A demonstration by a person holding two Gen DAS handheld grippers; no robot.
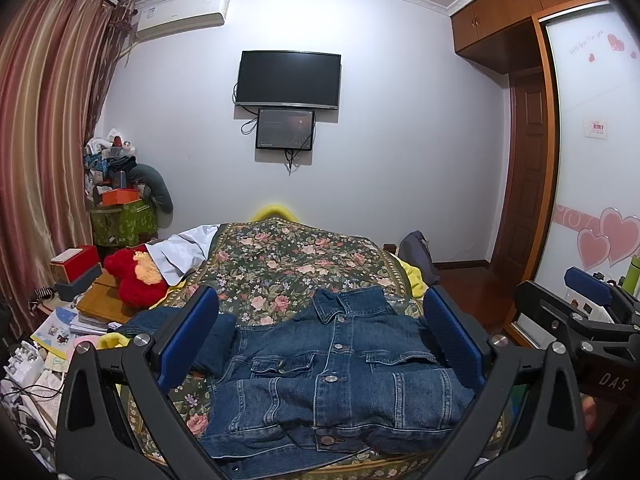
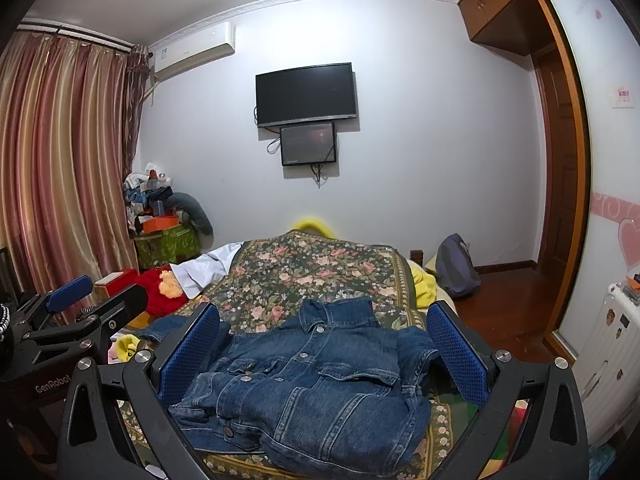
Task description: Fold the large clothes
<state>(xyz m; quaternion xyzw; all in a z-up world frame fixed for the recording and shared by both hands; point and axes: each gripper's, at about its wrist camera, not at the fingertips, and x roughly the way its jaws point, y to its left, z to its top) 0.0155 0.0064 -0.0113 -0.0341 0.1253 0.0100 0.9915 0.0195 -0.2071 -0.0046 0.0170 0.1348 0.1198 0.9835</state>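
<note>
denim jacket on the bed, both grippers released above it

a blue denim jacket [image 1: 336, 364] lies front-up on the bed [image 1: 280, 264], on its floral spread, collar pointing away from both grippers and buttons done up down the middle. its lower part looks rumpled and partly doubled over, though the fisheye view makes the exact folds hard to tell.

the left gripper [image 1: 320, 336] hangs just above the jacket with its blue-padded fingers [image 1: 188, 332] spread wide, nothing between them; the jacket's body sits straight ahead between the two pads, one sleeve trailing out past the left finger.

the right gripper [image 2: 324, 344] is likewise released, fingers [image 2: 456, 352] wide apart and empty, with the jacket ahead and slightly below it, a sleeve bunched close to the right pad. the two grippers are side by side, apart from each other.

beyond the jacket, past the far end of the bed, a television [image 2: 306, 94] hangs on the wall. to the left of the grippers a red plush toy [image 1: 136, 276] lies at the bed's edge.
</note>
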